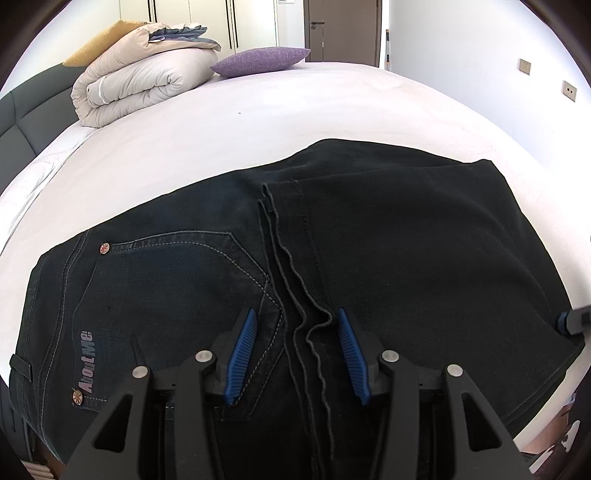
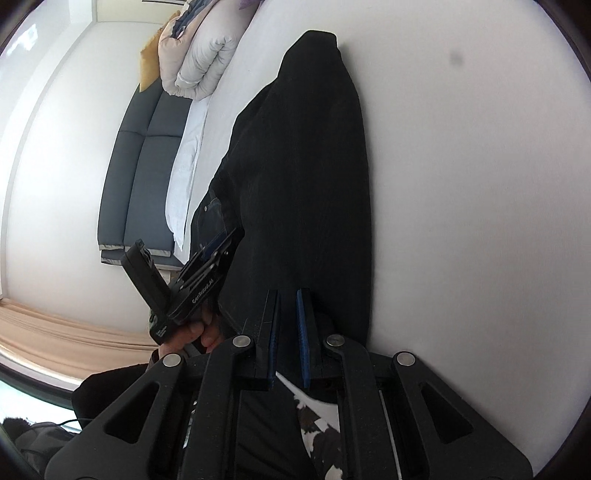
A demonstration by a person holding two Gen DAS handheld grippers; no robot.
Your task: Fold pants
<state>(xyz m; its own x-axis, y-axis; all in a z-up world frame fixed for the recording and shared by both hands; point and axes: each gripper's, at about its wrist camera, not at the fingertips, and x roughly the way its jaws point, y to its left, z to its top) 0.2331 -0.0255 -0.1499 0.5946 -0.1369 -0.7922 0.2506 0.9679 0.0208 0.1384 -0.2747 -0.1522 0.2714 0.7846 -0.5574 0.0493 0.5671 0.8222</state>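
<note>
Dark jeans (image 1: 406,240) lie folded on the white bed (image 1: 332,103), with the leg hems laid over the seat beside a back pocket (image 1: 177,280). My left gripper (image 1: 295,321) is open and low over them, its blue pads either side of the wavy hem edges. It also shows in the right wrist view as the left gripper (image 2: 218,243), held by a hand (image 2: 192,332). My right gripper (image 2: 288,295) is nearly shut, with dark fabric of the jeans (image 2: 303,166) pinched at their near edge. In the left wrist view the right gripper (image 1: 570,322) sits at the jeans' right edge.
A folded cream duvet (image 1: 140,81) and a purple pillow (image 1: 258,61) lie at the far end of the bed by a dark padded headboard (image 1: 26,114). A door (image 1: 341,29) stands behind. White sheet stretches beyond the jeans. A black-and-white patterned cloth (image 2: 317,417) shows under my right gripper.
</note>
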